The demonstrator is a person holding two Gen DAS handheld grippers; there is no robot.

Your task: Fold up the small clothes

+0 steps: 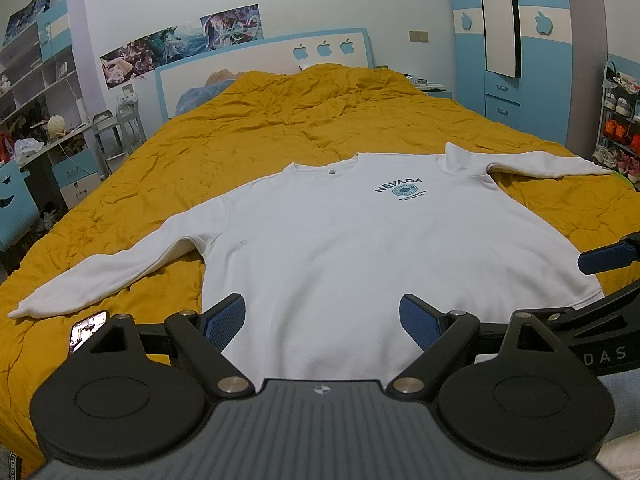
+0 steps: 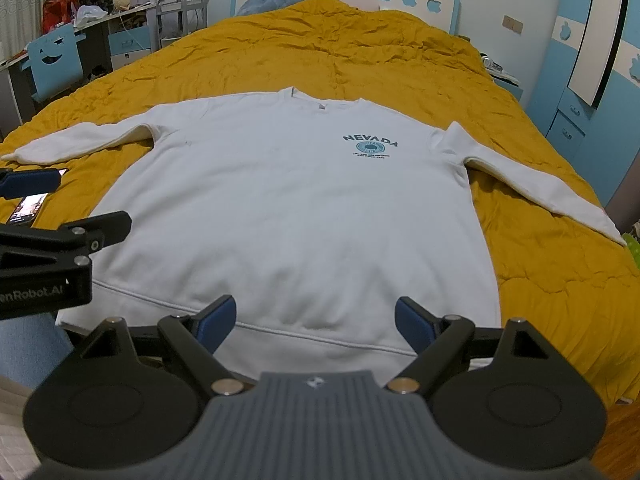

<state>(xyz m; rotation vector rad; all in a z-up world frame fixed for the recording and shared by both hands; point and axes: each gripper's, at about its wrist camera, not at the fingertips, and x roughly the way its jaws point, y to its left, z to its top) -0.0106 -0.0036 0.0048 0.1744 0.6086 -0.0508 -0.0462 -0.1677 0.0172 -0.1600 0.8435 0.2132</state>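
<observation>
The white sweatshirt [image 1: 340, 240] lies flat, face up, sleeves spread, across the middle of the frame on the yellow bed [image 1: 280, 128], ready for a first fold, while both grippers, left [image 1: 322, 320] and right [image 2: 316, 320], hover at its hem with jaws released.

Both tools are held side by side, pointing the same way. The left tool [image 1: 322, 320] has its blue-padded fingers [image 1: 226, 318] spread wide — nothing between them. The right tool [image 2: 316, 322] matches it — fingers [image 2: 414, 326] parted, empty.
</observation>
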